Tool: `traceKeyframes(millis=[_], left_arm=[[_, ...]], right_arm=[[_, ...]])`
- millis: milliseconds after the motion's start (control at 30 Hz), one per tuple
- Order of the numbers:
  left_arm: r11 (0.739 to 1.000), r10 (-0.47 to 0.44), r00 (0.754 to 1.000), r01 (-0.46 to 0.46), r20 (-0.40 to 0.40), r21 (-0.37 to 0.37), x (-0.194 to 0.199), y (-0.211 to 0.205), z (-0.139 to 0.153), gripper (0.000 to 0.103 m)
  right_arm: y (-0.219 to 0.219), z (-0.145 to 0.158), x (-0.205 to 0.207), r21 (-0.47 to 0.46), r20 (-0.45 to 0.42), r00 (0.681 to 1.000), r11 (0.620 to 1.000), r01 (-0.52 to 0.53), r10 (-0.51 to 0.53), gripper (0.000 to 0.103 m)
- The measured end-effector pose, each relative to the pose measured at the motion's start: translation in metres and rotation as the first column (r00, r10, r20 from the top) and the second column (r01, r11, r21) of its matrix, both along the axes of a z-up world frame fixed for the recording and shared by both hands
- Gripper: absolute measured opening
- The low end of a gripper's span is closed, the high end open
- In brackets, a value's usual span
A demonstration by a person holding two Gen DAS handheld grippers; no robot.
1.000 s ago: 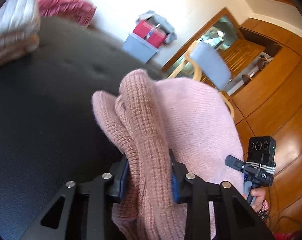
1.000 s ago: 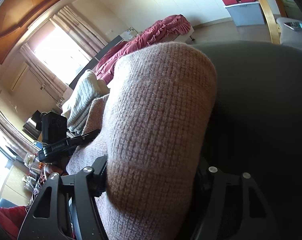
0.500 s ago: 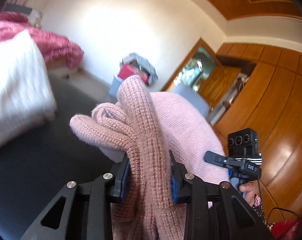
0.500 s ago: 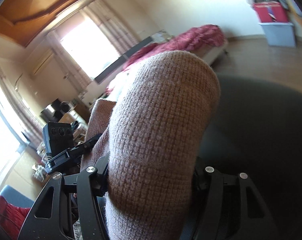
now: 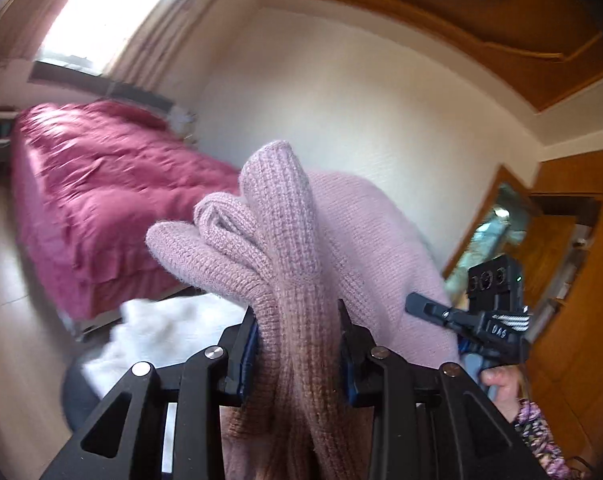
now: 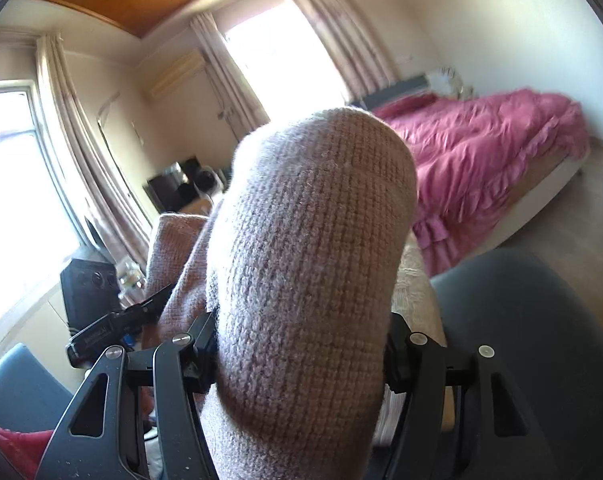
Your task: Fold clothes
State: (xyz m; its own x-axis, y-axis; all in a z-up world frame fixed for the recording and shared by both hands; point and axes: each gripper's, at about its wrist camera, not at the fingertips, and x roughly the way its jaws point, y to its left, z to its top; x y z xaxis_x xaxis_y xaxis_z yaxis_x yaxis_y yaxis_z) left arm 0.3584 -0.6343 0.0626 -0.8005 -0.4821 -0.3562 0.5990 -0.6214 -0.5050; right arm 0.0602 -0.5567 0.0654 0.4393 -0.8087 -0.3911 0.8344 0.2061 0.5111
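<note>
Closest to me, my left gripper [image 5: 297,344] is clamped on a thick bunched ridge of the pink knit sweater [image 5: 285,240], the blue pads pressed into the wool at both sides. My right gripper [image 6: 301,356] is likewise closed on a fat roll of the same sweater [image 6: 309,240], which fills the middle of that view from six o'clock up to twelve.

A second ago the dark cushioned surface [image 6: 521,320] filled most of both views, close under the garment; now it has sunk to the lower edge, at about four o'clock in the right view, and the room opens up behind. I read that as both hands having lifted the sweater clear, so it hangs between the two grippers instead of lying flat, probably being carried or shaken out for the next fold.

Further off, a white fluffy textile [image 5: 173,332] sits at eight o'clock in the left view, blurred, perhaps an already folded piece. Beyond it is the bed with its magenta cover [image 5: 101,184], and the bright window [image 6: 285,64].
</note>
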Motion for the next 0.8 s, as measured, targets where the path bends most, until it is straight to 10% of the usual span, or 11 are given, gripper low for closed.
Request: traceKeyframes(millis=[100,200,367,567,667,733,800], left_arm=[[0.983,0.061,0.996,-0.070,0.060,0.167,0.000,-0.042,-0.066,0.033],[0.963,0.053,0.995,-0.028,-0.086,0.268,0.011,-0.056,-0.115,0.040],[0.966,0.057,0.983,-0.010,-0.176,0.257,0.043,-0.058,-0.118,0.040],[0.955,0.291,0.951,-0.295,-0.102,-0.028,0.085,-0.038,-0.032,0.036],[0.949,0.266,0.963,-0.267,-0.027,-0.165,0.055,-0.038,0.008,0.036],[0.953,0.223,0.972,-0.202,0.072,-0.225,0.019,-0.042,0.020,0.036],[0.948,0.223,0.952,-0.162,0.209,-0.273,-0.017,-0.047,0.018,0.036]], right_arm=[[-0.058,-0.055,-0.010,0.143,0.016,1.000,0.989,0.022,-0.024,0.065],[-0.073,-0.103,-0.030,0.136,0.167,0.985,0.991,0.015,-0.038,0.077],[-0.077,-0.085,-0.012,0.072,0.045,0.999,0.997,-0.019,0.016,0.082],[-0.008,-0.040,-0.021,-0.102,-0.118,0.964,0.969,0.225,-0.237,0.082],[0.005,-0.008,0.009,-0.219,-0.261,0.924,0.949,0.225,-0.279,0.076],[-0.006,0.003,0.040,-0.221,-0.376,0.895,0.962,0.163,-0.238,0.049],[-0.025,-0.003,0.064,-0.168,-0.455,0.864,0.974,0.155,-0.216,0.042]])
